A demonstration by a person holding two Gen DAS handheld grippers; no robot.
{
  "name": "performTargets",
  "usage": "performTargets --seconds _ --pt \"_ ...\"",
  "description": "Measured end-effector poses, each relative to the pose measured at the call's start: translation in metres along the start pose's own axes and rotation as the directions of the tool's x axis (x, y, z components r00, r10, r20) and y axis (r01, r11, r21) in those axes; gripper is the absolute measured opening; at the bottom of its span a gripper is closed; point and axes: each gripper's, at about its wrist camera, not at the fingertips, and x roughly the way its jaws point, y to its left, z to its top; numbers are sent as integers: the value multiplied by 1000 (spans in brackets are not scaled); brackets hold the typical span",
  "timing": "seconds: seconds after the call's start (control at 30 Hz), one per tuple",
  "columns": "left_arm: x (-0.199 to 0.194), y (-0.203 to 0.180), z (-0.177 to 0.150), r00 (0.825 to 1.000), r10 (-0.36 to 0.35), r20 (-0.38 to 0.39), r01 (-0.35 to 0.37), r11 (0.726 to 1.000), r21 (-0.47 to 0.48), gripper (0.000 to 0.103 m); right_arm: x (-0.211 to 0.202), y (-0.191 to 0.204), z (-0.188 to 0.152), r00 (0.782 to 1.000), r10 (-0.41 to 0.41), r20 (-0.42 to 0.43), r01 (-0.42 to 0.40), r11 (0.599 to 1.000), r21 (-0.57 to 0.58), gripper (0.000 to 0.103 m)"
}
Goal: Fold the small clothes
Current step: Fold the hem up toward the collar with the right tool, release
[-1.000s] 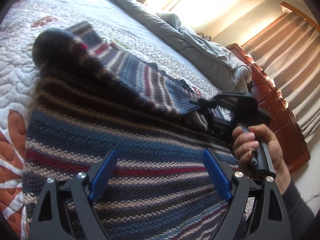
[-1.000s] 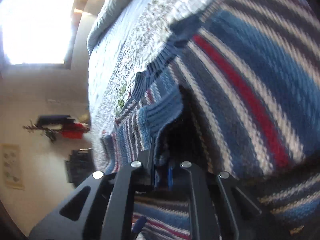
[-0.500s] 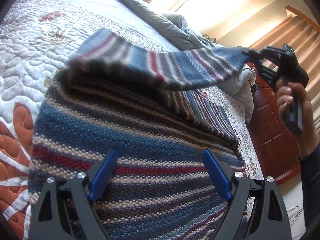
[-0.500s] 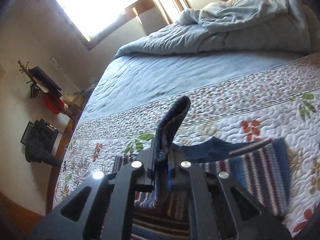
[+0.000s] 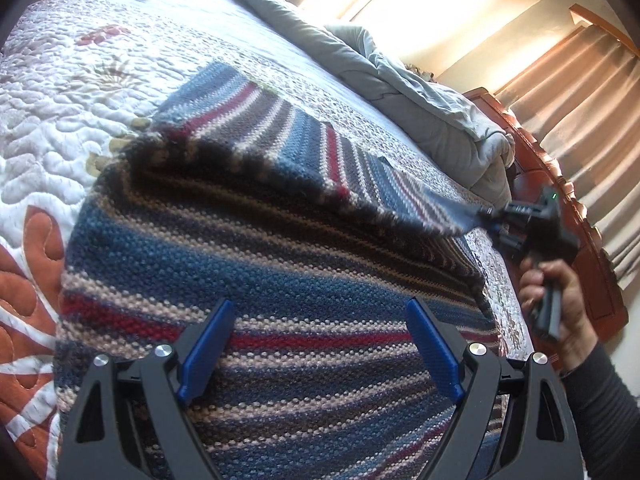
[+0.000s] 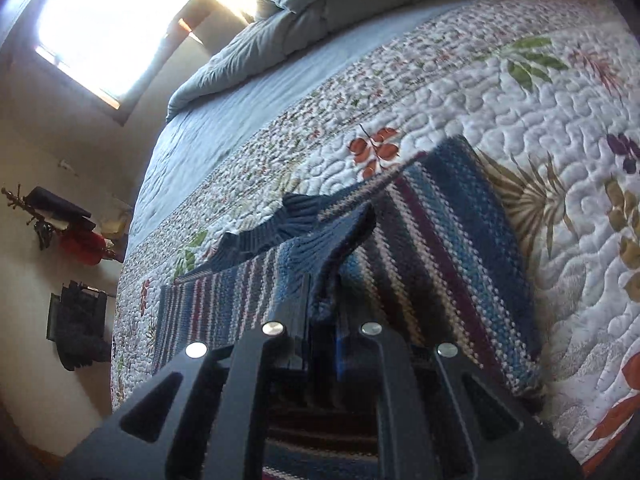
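A striped knit sweater [image 5: 280,280] in blue, red, grey and cream lies on the quilted bed. My left gripper [image 5: 320,348] is open just above its body and holds nothing. My right gripper [image 6: 322,312] is shut on the blue ribbed cuff of the sleeve [image 6: 320,248]. In the left wrist view the right gripper [image 5: 486,214] holds the sleeve [image 5: 320,152] stretched out to the right, low over the sweater's upper part. The sweater's body also shows in the right wrist view [image 6: 448,248].
The floral quilt [image 5: 60,92] covers the bed. A crumpled grey duvet [image 5: 432,108] lies at the far end. A wooden bed frame [image 5: 560,208] and curtains [image 5: 592,92] are on the right. A wall rack with dark items [image 6: 60,224] is beyond the bed.
My right gripper has carried the sleeve from over the sweater's body up and out to the right, then lowered it so the sleeve lies stretched sideways. My left gripper has stayed open in place.
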Motion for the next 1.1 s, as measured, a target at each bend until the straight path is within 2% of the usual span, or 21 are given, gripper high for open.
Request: performTargets --seconds 0.1,0.17,0.23,0.27,0.33,0.4,0.5,0.63,0.67,0.7,0.73,0.83,0.9,0.93,1.03,1.1 --pt "1 -1 0 1000 7 -1 -7 1000 8 88 8 -20 -12 1000 5 -25 -4 999 33 8" --pt "1 -2 0 1000 11 -2 -10 1000 11 88 15 -30 -17 997 7 -74 -3 999 47 14" --pt "2 -3 0 1000 13 -2 -13 1000 15 88 16 -41 -20 993 34 -109 -23 994 103 28" --pt "2 -4 -1 1000 15 -3 -15 1000 18 88 13 -45 -17 994 46 -100 -33 992 124 30" --pt "2 -3 0 1000 15 -3 -15 1000 18 89 7 -50 -9 996 58 -68 -46 985 164 41" --pt "2 -4 0 1000 17 -3 -17 1000 21 89 11 -55 4 994 78 -79 -60 976 210 50" --pt "3 -6 -2 1000 23 -3 -23 999 30 89 25 -50 19 993 45 -111 -23 981 192 52" --pt "4 -8 -2 1000 29 -5 -28 999 38 90 45 -37 30 987 -38 -155 55 993 107 51" --pt "5 -8 -1 1000 30 -6 -29 999 39 90 47 -32 31 986 -60 -158 73 994 76 46" --pt "6 -9 -2 1000 31 -6 -30 999 41 90 48 -27 32 984 -76 -159 83 996 40 28" --pt "6 -9 -2 999 32 -6 -32 999 43 90 48 -18 34 983 -113 -143 111 994 -26 14" --pt "8 -11 -3 999 39 -4 -39 998 52 91 29 9 30 990 -142 -18 136 974 -180 9" --pt "10 -13 -4 999 45 -1 -45 997 61 91 24 18 29 988 -149 47 156 959 -236 8" --pt "11 -14 -5 999 48 0 -48 997 64 91 28 14 33 985 -168 43 174 959 -226 8" --pt "13 -16 -7 998 58 1 -58 995 79 92 59 -9 30 969 -242 -48 229 956 -185 9" --pt "13 -17 -7 998 62 2 -62 994 87 92 57 -11 26 974 -224 -40 214 962 -170 13"
